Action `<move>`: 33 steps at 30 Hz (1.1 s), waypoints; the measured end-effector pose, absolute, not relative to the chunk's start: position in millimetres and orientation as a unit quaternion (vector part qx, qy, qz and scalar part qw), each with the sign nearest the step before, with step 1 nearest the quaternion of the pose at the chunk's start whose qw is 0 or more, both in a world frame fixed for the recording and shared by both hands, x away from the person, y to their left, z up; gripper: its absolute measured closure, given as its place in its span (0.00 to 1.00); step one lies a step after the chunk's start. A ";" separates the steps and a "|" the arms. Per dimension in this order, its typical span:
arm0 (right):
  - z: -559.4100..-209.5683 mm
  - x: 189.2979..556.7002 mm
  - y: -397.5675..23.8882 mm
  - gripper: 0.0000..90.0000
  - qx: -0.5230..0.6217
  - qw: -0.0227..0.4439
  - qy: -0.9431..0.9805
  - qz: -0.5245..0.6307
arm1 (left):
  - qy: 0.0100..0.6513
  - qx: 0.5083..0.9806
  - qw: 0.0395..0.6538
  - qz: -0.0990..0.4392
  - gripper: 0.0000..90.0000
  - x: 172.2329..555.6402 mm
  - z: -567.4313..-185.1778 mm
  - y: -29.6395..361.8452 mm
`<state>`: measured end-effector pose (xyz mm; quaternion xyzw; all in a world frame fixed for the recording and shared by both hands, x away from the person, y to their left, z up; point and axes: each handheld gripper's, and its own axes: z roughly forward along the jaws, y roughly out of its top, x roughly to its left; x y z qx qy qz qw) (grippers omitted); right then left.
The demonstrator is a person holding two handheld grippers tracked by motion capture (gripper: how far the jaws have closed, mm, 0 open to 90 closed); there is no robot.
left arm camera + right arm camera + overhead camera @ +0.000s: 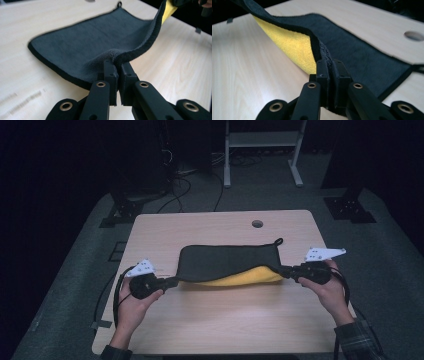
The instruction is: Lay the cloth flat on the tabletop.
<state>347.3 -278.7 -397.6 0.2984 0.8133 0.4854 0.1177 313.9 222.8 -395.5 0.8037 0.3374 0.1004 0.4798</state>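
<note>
Left gripper view looks along its 2 black jaws, pinched tight on the near corner of the cloth [90,42], whose dark grey face spreads away over the table [180,67] to a small hanging loop [119,4] at the far edge. Right gripper view has its own 2 jaws clamped just as narrowly on the opposite near corner, and shows what the other hardly does: the cloth's bright yellow underside [292,47], curling up where the near hem is lifted. High view gives the whole layout: the left gripper [172,281] and right gripper [284,271] hold the near edge raised between them, while the far part of the cloth [227,261] lies flat near the table's middle, the yellow showing beneath the lifted hem. Surface is pale wood-grain with 1 round hole [257,224] near its far edge; around it is grey carpet [75,270], a dark room, and a white frame [262,140] beyond. Count: 1 cloth, 2 grippers, 2 hands.
</note>
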 end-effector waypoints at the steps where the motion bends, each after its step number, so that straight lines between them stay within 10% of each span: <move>1: -400.2 344.0 -279.7 0.93 0.297 0.115 0.816 0.482 | 0.337 0.806 0.478 0.096 0.96 309.9 -398.5 222.9; 27: -467.8 286.8 -278.9 0.90 0.279 0.034 0.885 0.372 | 0.341 0.865 0.368 0.026 0.94 265.4 -460.9 214.8; 33: -464.6 283.5 -282.5 0.74 0.268 0.038 0.880 0.390 | 0.342 0.858 0.383 0.018 0.80 263.8 -458.2 217.3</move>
